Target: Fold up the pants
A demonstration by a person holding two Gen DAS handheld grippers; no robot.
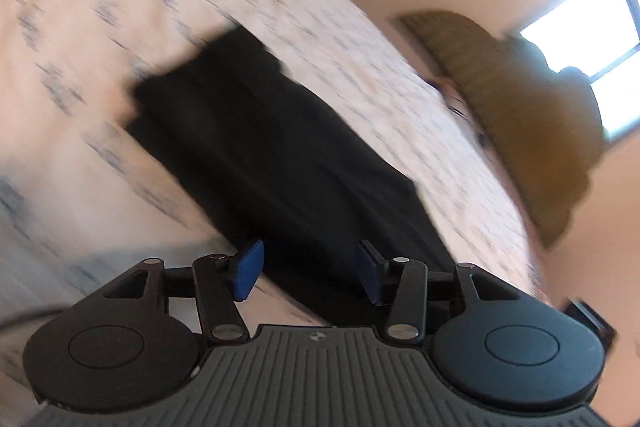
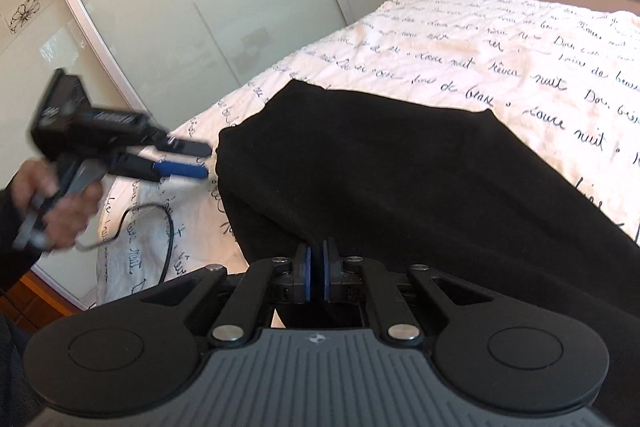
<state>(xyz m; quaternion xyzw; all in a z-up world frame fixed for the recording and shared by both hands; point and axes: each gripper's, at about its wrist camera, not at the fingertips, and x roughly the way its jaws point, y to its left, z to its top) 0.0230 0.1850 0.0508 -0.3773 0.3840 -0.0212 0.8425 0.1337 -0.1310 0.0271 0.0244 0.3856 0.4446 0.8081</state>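
- Black pants point(image 2: 400, 187) lie along the bed's point(image 2: 500, 39) near edge.
- Right tongs point(image 2: 316, 267) pinch the near hem.
- Left tongs point(image 1: 310, 269), parted and empty, hover just beside the left corner.

- Pants point(image 2: 400, 179): black cloth, matt, soft-looking, faintly napped.
- Bedspread point(image 2: 500, 39): white cloth, lightly crinkled, printed with dark script.
- Right gripper point(image 2: 316, 269): matt black plastic arms, shiny metal pivot pins, blue rubbery pads, ribbed grey body.
- Left gripper point(image 1: 310, 269): same matt black plastic, blue pads.
- Wardrobe doors point(image 2: 180, 7): frosted glass, smooth, slight sheen, pale metal frame.
- Headboard point(image 1: 512, 99): olive cloth, coarse-looking.
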